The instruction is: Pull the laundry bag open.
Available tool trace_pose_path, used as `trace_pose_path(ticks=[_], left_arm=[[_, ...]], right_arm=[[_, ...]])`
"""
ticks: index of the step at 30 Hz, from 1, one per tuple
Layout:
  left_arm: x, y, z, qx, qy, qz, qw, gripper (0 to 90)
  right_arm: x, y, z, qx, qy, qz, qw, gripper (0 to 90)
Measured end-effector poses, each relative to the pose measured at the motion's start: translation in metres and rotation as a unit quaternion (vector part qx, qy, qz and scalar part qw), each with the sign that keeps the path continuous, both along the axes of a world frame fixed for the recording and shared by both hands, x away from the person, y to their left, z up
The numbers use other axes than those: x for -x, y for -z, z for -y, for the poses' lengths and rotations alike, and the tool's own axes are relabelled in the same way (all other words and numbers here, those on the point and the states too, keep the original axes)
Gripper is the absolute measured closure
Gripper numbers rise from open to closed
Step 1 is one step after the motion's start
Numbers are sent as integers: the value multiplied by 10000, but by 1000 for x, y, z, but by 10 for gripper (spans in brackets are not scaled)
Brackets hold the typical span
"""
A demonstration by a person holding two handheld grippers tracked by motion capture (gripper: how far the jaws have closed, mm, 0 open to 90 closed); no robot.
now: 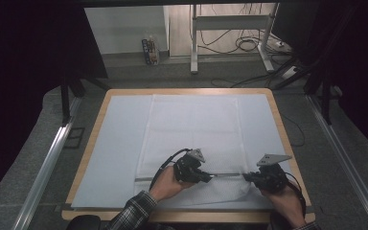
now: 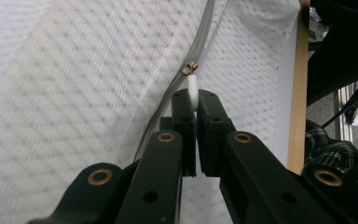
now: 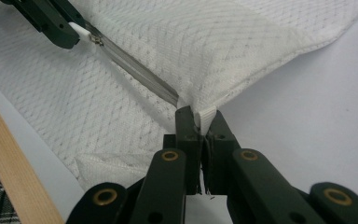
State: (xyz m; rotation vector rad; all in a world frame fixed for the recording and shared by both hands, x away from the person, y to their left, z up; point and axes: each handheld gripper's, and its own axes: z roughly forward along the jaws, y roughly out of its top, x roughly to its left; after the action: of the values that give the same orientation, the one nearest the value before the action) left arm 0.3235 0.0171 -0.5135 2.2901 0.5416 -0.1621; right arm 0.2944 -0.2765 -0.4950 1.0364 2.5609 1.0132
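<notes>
A white mesh cover [image 1: 191,139] is lying flat on the pale sheet [image 1: 120,143] over the wooden table [image 1: 280,125], its long axis running from 6 to 12 o'clock in the high view. Its grey zipper [image 1: 227,175] is stretching crosswise near the 6 o'clock edge, pointing from 9 to 3 o'clock. The left gripper [image 1: 210,177] is clenching the white zipper pull tab [image 2: 193,89], with the metal slider [image 2: 189,68] sitting just beyond the jaw tips. The right gripper [image 1: 246,177] is pinching the cover's corner tab [image 3: 208,115] at the zipper's 3 o'clock end, jaws clamped tight on the fabric.
</notes>
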Motion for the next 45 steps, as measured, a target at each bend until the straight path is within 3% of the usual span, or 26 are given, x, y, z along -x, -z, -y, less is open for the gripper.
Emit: trace_pose_path(ticks=[45], left_arm=[[12,4,-52,180,-443,-143,9988,877]], right_arm=[[2,1,-1,51,1,56,10000,857]])
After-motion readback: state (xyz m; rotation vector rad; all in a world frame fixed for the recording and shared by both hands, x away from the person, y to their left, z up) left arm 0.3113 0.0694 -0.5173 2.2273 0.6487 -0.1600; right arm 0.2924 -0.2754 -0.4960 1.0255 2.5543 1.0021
